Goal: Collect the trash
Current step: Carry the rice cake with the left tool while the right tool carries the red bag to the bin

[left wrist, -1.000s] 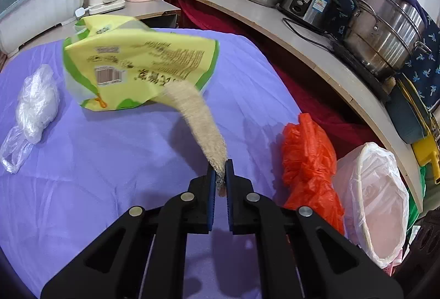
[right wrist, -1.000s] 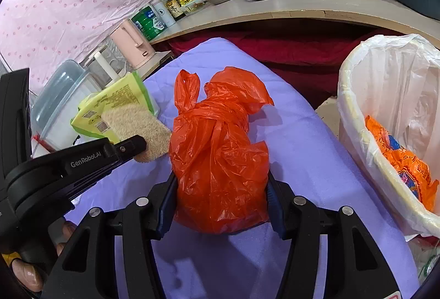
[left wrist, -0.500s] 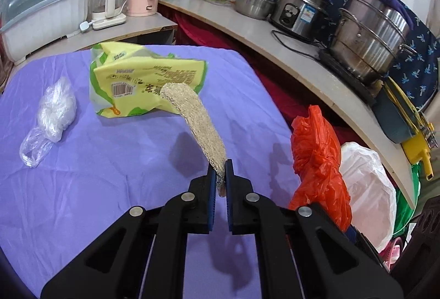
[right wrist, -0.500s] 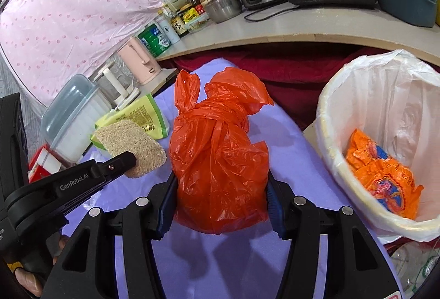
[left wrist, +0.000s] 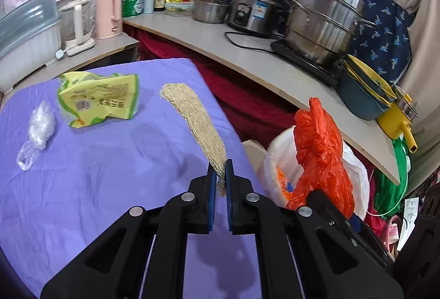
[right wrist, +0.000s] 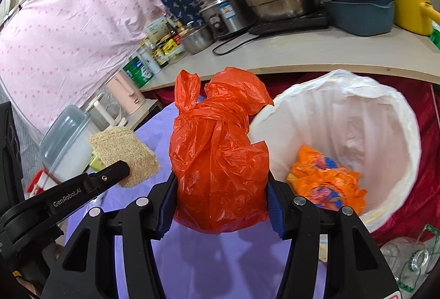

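My left gripper (left wrist: 219,178) is shut on the edge of a flat tan scrubbing pad (left wrist: 192,120), lifted clear of the purple table (left wrist: 96,175). In the right wrist view that pad (right wrist: 123,154) sticks out past the left gripper's finger (right wrist: 112,169). My right gripper (right wrist: 221,205) is shut on a knotted orange plastic bag (right wrist: 217,156), held up beside the white-lined trash bin (right wrist: 385,117). The bin holds an orange snack wrapper (right wrist: 324,180). From the left wrist the orange bag (left wrist: 321,150) hangs in front of the bin (left wrist: 277,161).
A yellow-green food packet (left wrist: 99,99) and a crumpled clear plastic bag (left wrist: 38,131) lie on the purple table. A counter (left wrist: 247,62) with pots, a rice cooker and bottles runs behind. A pink kettle (left wrist: 108,13) and a plastic box (left wrist: 27,26) stand at far left.
Both grippers have risen and swung right toward the trash bin, carrying the pad and the orange bag. The bin opening now shows fuller in the right wrist view.
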`<move>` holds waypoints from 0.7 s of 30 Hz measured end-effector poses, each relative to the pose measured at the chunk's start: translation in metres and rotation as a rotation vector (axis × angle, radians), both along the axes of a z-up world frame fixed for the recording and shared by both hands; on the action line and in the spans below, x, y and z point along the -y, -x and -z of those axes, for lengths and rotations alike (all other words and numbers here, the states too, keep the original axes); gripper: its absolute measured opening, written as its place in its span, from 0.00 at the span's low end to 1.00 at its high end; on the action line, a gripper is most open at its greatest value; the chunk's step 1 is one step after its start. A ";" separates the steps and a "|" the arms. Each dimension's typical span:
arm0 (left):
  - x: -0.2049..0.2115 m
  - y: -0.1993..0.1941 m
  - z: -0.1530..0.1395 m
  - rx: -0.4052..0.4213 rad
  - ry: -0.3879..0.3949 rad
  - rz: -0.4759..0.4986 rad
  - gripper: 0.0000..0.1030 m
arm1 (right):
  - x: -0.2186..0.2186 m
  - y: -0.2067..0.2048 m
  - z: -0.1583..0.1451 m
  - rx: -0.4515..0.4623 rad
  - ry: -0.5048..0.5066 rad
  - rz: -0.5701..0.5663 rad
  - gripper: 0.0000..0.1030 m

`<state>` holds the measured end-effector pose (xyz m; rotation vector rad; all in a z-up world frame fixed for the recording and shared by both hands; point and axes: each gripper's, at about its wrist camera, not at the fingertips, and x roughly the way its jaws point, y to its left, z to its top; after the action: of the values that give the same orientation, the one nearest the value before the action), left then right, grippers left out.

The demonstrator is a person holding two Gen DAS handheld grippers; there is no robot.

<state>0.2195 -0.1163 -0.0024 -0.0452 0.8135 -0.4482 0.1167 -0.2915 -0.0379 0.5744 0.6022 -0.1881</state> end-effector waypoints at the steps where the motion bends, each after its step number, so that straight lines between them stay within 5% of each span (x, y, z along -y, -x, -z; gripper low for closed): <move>1: 0.006 0.004 -0.001 0.002 -0.001 0.011 0.06 | 0.007 0.006 -0.001 0.002 0.000 0.014 0.52; 21: 0.104 0.050 0.006 -0.004 -0.063 0.160 0.06 | 0.094 0.071 0.020 -0.018 -0.046 0.180 0.52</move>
<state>0.1695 -0.2205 -0.0081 0.0780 0.8378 -0.5735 0.0455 -0.3850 -0.0582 0.6719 0.5731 -0.3496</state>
